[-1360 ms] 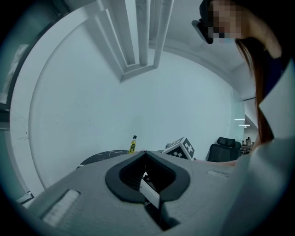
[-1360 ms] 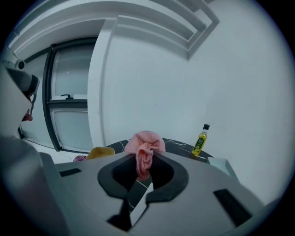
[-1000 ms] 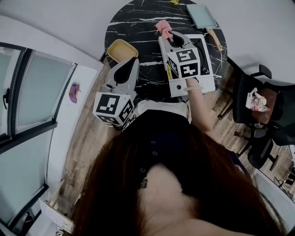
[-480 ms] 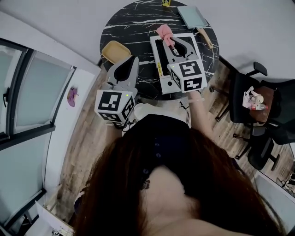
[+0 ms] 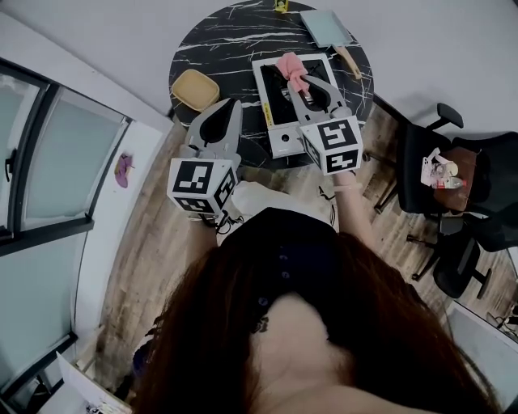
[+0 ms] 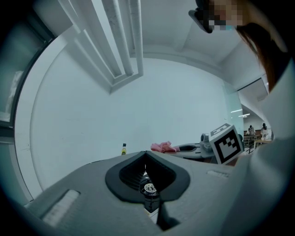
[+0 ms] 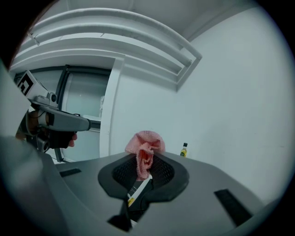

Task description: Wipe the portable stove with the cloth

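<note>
Tongs in the person's right hand (image 5: pixel 297 84) were clenched on the pink cloth (image 5: pixel 290 69), a bunched wad of it sticking up past the tips in the right gripper view (image 7: pixel 144 148). From overhead, the cloth sat over the far end of the portable stove (image 5: pixel 277 139), a white-framed unit with a black top; I could not tell whether the fabric touched it. The left tongs (image 5: pixel 227 106) were closed with nothing between them, their tips meeting in the left gripper view (image 6: pixel 145 155), and they hung just off the near-left edge of the counter (image 5: pixel 222 50), apart from the stove.

The stove stood near the middle of the round, black, white-veined counter. A yellow dish (image 5: pixel 196 89) lay to its left near the rim, a teal pan (image 5: pixel 324 26) with a wooden handle lay beyond it to the right, and a small bottle (image 5: pixel 281 6) stood at the far edge. Dark office chairs (image 5: pixel 429 162) stood on the wood floor to the right.
</note>
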Available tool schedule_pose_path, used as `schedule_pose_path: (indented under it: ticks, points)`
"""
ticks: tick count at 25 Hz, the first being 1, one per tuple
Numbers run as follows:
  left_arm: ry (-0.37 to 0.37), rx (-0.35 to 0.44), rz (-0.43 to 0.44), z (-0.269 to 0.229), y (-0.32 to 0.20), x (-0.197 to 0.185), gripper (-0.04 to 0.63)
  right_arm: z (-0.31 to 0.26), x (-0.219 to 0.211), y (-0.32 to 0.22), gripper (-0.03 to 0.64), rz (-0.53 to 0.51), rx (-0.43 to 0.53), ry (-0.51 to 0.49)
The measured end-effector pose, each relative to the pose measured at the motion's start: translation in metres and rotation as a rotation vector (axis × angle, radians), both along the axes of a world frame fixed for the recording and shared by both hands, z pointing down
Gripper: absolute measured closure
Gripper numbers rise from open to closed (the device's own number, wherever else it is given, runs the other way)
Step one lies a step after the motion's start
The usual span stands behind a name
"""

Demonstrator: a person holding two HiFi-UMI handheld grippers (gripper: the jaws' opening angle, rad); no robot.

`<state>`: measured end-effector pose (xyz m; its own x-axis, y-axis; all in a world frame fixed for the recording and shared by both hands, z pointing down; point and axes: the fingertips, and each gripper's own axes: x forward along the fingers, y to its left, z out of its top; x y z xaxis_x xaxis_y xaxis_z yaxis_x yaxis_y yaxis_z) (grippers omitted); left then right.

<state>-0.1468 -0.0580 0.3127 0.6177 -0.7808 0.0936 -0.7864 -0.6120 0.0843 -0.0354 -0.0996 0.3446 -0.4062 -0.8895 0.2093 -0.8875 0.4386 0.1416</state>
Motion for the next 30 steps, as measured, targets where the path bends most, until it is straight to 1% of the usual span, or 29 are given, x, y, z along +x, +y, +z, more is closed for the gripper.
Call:
schedule_pose_path:
  ticks: [8,13,22,30]
  points:
    - [0.011,0.014,-0.002,-0.005,0.019,0.011,0.583,-0.013,0.011,0.031,0.571,0.003,0.030,-0.006]
    - [0.029,0.008,-0.009,-0.004,0.025,0.015,0.583,-0.018,0.018,0.048,0.572,0.006,0.041,0.001]
    - [0.057,0.003,0.008,-0.005,0.036,0.033,0.583,-0.022,0.032,0.065,0.571,0.013,0.048,0.004]
    - [0.074,-0.005,0.002,-0.007,0.043,0.049,0.583,-0.027,0.046,0.074,0.571,0.004,0.055,0.006]
